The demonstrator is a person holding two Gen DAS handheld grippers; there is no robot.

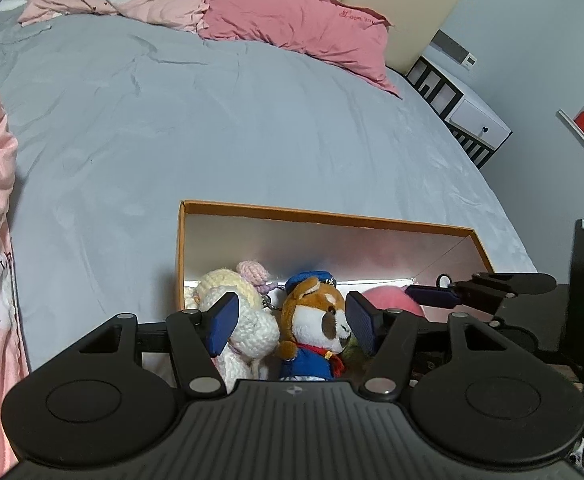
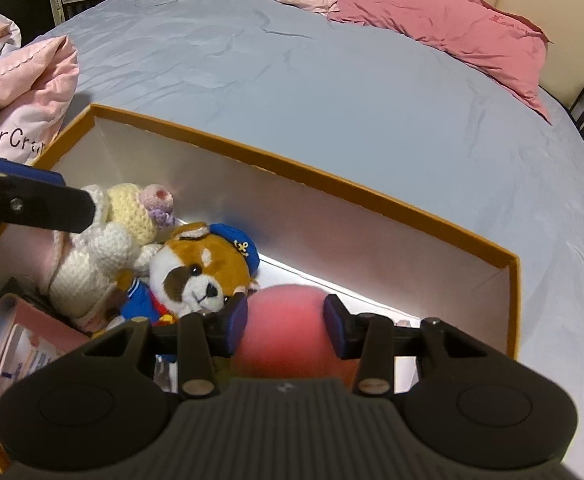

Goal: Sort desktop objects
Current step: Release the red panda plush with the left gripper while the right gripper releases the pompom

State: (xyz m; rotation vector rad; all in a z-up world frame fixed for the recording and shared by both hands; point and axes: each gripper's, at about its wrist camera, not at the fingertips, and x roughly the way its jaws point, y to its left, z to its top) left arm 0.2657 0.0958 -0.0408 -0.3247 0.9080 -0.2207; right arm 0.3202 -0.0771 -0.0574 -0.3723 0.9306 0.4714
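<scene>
Orange cardboard box [image 2: 372, 196] on a grey bed holds three soft toys. Right gripper [image 2: 286, 326] clasps the pink fuzzy ball [image 2: 284, 320]; left gripper [image 1: 292, 322] gapes, empty, above the sailor dog plush [image 1: 312, 320] and white crochet doll [image 1: 248, 320].

Two fisheye views, each from just behind a handheld gripper, look steeply down and forward across a grey bed [image 1: 252, 128] toward the pillows at its head. The left wrist view sits close above the left end of an open orange box [image 1: 324, 216]; the right wrist view hangs close over its right half. Both share the box interior, a sailor dog plush [image 2: 200, 268] and the pink pillows.
</scene>
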